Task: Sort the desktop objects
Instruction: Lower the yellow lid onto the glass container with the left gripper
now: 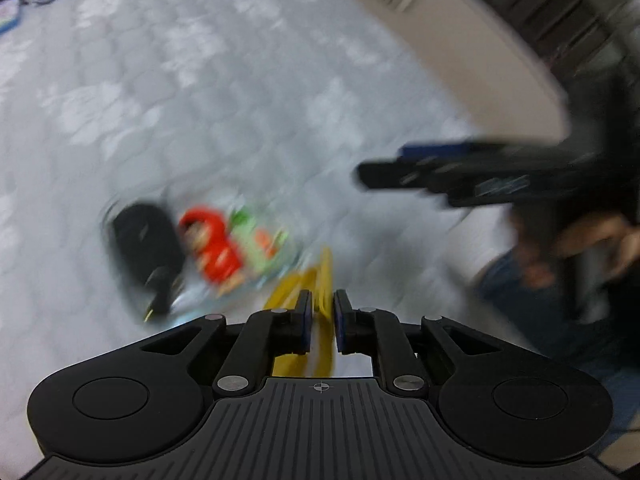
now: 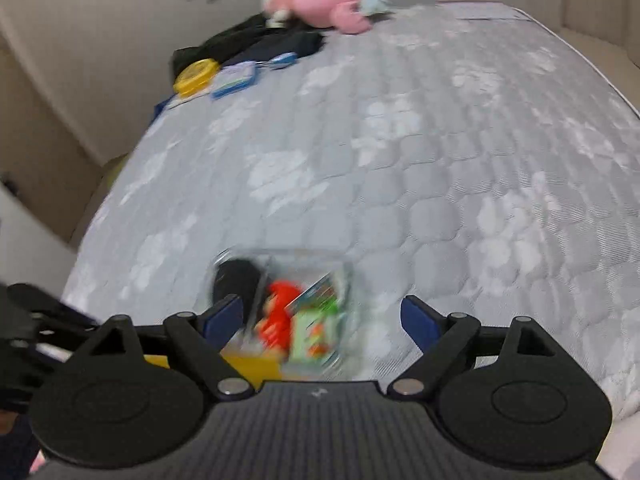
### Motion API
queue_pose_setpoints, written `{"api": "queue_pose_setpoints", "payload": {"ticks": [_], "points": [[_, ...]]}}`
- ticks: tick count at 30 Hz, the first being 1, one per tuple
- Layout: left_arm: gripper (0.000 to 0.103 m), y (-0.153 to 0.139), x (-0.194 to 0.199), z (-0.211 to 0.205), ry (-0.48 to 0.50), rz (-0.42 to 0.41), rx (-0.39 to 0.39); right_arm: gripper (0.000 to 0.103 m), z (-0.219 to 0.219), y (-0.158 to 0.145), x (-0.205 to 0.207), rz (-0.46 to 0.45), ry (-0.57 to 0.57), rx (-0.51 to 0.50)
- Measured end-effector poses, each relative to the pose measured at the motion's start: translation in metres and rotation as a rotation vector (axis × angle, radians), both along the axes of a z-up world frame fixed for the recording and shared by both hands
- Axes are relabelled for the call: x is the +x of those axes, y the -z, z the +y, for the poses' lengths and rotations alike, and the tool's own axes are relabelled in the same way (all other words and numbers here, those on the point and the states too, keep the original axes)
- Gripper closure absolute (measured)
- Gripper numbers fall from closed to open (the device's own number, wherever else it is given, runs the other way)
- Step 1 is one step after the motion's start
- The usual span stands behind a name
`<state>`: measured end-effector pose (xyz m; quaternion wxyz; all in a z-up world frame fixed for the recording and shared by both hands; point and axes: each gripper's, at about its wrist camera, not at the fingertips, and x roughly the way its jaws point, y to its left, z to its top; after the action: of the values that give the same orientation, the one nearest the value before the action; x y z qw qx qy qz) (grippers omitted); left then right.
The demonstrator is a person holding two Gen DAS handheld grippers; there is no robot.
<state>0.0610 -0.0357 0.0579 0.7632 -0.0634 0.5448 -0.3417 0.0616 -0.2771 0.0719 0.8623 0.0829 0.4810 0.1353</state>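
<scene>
Pinching a thin yellow flat piece (image 1: 322,280) between pressed-together jaws, the left tool (image 1: 323,320) carries it just near of the clear plastic box (image 2: 280,304) on the grey quilted mattress (image 2: 440,160). That box already holds a black oblong item (image 2: 236,284), a red toy figure (image 2: 280,316) and a green printed card (image 2: 316,328). Spread wide and empty, the right tool (image 2: 322,320) hangs over the box. Far left, a yellow round tin (image 2: 196,74) and a blue-edged flat case (image 2: 234,80) look unsorted.
</scene>
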Motion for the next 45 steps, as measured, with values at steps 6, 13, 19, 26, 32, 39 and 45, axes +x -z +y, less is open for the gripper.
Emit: {"api": "queue_pose_setpoints", "payload": {"ticks": [6, 13, 19, 26, 32, 39, 45], "points": [[0.091, 0.016, 0.062, 0.024, -0.095, -0.099, 0.096, 0.018, -0.003, 0.038, 0.055, 0.04, 0.046, -0.083], [0.085, 0.042, 0.08, 0.084, -0.311, -0.155, 0.078, 0.023, -0.005, 0.07, 0.045, -0.021, -0.033, -0.047], [0.068, 0.069, 0.044, 0.096, -0.236, -0.118, 0.189, 0.024, -0.013, 0.096, 0.007, 0.161, -0.195, 0.06], [0.055, 0.082, 0.019, 0.101, -0.197, -0.052, 0.263, 0.017, -0.018, 0.105, -0.021, 0.306, -0.219, 0.163], [0.054, 0.087, 0.017, 0.084, -0.177, -0.068, 0.307, 0.023, 0.001, 0.115, -0.019, 0.294, -0.198, 0.089], [0.054, 0.095, 0.01, 0.068, -0.135, -0.064, 0.34, 0.057, 0.02, 0.129, -0.01, 0.385, -0.189, 0.151], [0.055, 0.092, 0.002, 0.076, -0.142, 0.006, 0.296, 0.071, 0.037, 0.102, -0.014, 0.261, -0.282, -0.005]]}}
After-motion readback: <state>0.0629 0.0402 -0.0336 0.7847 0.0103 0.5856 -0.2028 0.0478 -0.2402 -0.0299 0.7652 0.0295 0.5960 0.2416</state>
